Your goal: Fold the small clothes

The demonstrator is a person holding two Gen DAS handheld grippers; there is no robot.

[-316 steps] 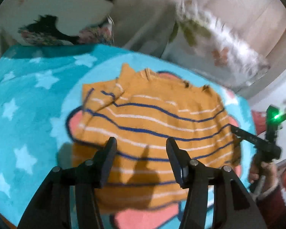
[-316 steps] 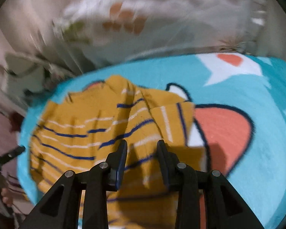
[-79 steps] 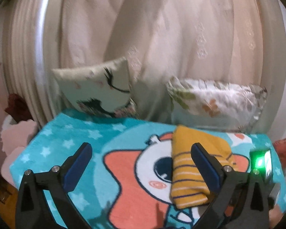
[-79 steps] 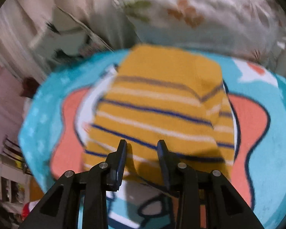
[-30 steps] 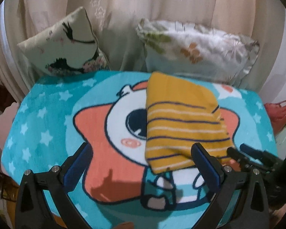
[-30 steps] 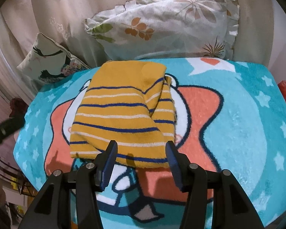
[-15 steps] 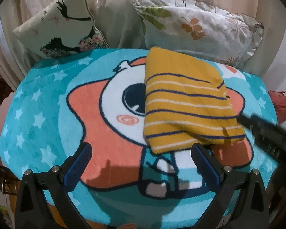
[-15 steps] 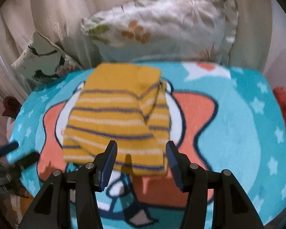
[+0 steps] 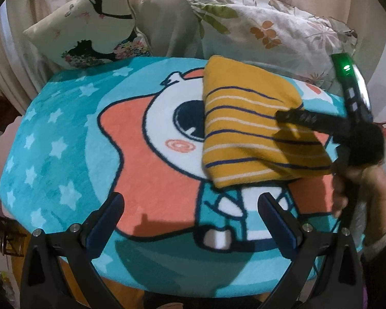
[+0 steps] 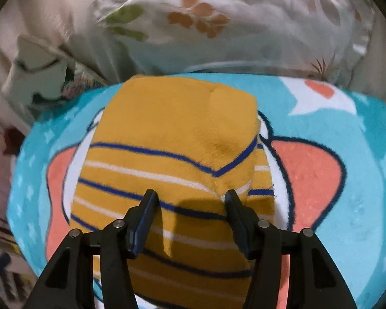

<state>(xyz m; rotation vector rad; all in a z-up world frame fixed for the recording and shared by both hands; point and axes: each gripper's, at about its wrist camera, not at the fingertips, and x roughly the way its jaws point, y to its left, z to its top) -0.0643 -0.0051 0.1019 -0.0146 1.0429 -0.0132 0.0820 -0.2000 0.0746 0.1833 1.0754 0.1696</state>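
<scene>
While a turquoise cartoon-print blanket point(image 9: 64, 139) covers the tabletop, the folded mustard striped sweater point(image 9: 252, 134) lies on its right half, before two pillows point(image 9: 272, 28). Left hand-held gripper point(image 9: 190, 213): jaws wide, empty. Right hand-held gripper point(image 10: 190, 206): jaws partly apart above the sweater, gripping nothing. No legible writing.

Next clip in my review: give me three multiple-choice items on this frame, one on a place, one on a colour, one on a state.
1. Where does the folded sweater lie?
A. on the cartoon blanket
B. on the leaf-print pillow
C. on the floor

2. What is the sweater's main colour?
A. red
B. mustard yellow
C. green

3. How do the left tongs stand?
A. shut on the sweater
B. shut on the blanket
C. open, empty

Key: 1 A, it rests flat on the blanket, in front of the pillow; 2 B, yellow with navy and white stripes; 3 C, jaws wide apart with nothing between them.
</scene>
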